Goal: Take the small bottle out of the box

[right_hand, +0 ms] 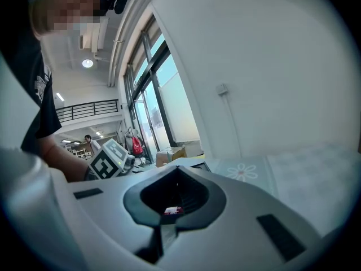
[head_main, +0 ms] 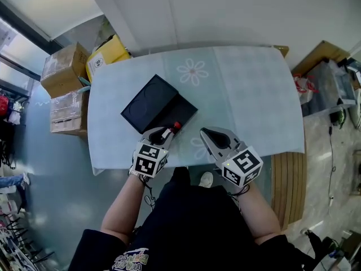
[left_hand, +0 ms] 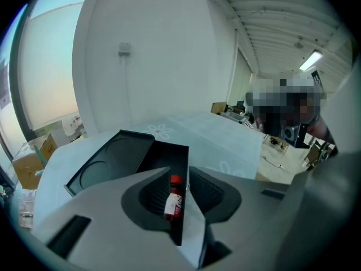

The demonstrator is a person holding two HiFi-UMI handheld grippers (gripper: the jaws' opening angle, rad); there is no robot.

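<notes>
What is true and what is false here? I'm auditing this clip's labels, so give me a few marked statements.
1. The black box lies open on the table. True.
2. The small bottle has a blue cap. False: its cap is red.
3. The small bottle stands between the left gripper's parted jaws. True.
4. The right gripper holds the small bottle. False: its jaws are together, holding nothing.
5. The cardboard boxes sit on the table. False: they stand on the floor beside it.

wall (head_main: 225, 10): white | floor (head_main: 67, 196): grey | cardboard boxes (head_main: 65, 66): left of table (head_main: 254, 95)
</notes>
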